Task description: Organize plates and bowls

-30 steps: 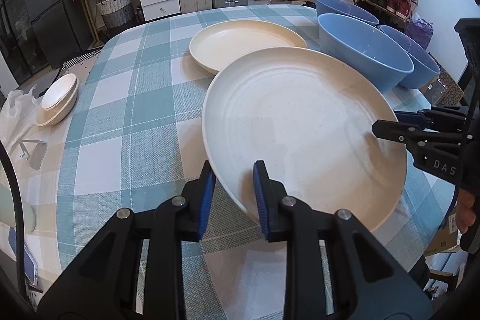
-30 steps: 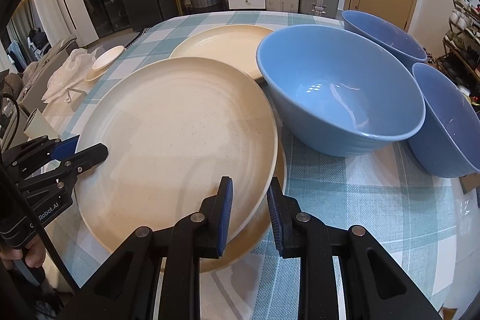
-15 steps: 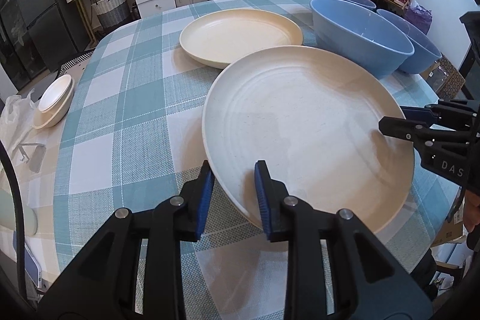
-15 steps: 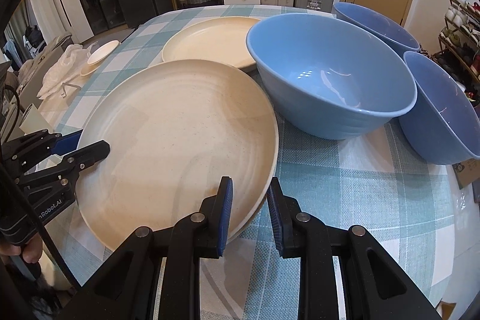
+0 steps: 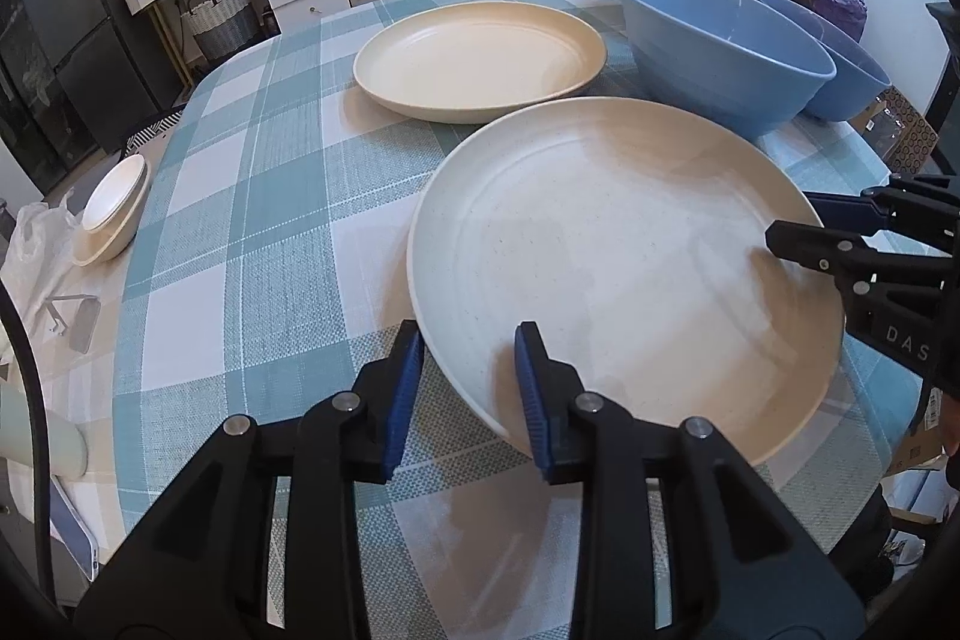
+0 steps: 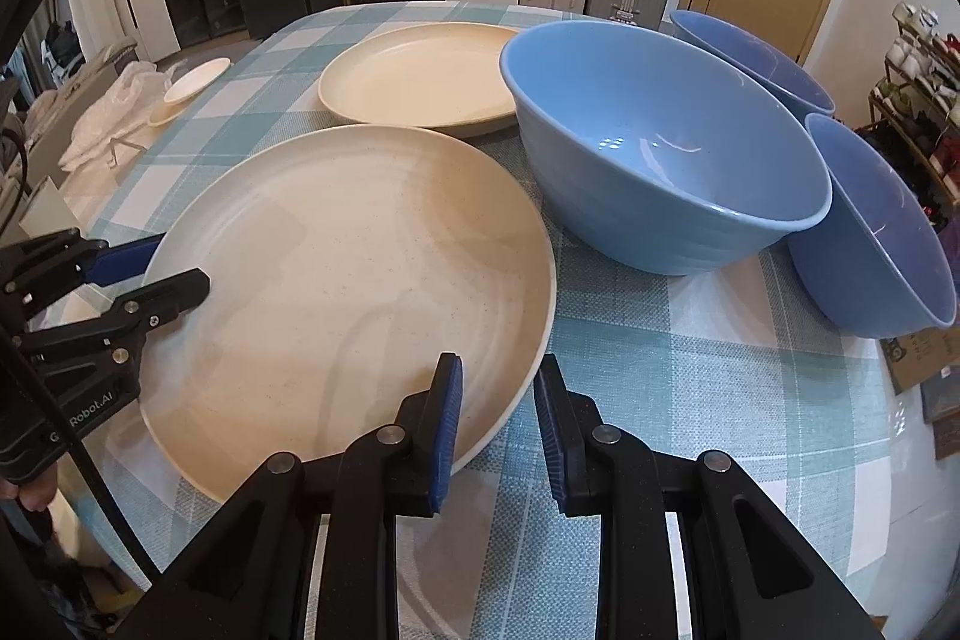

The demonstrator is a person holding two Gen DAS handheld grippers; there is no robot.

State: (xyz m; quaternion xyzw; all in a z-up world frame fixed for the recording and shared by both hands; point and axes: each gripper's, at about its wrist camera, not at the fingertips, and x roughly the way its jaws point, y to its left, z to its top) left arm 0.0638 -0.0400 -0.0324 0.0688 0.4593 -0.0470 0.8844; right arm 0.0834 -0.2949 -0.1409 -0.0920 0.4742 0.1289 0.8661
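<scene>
A large cream plate lies low over the checked table; whether it rests on the cloth I cannot tell. My left gripper straddles its near-left rim. Its jaws are opening, though both pads sit against the rim. My right gripper is shut on the opposite rim and shows in the left wrist view as the right gripper. A second cream plate sits beyond. Three blue bowls stand to the right: the nearest bowl, a far bowl and a tilted bowl.
Small stacked white dishes and a white plastic bag lie at the table's left edge, and a phone lies nearer me. Drawers, suitcases and a shoe rack stand beyond the table. The table's right edge runs close behind the bowls.
The large plate has sunk toward the cloth and no longer overlaps the far plate in view. Both grippers kept their hold on its rim.
</scene>
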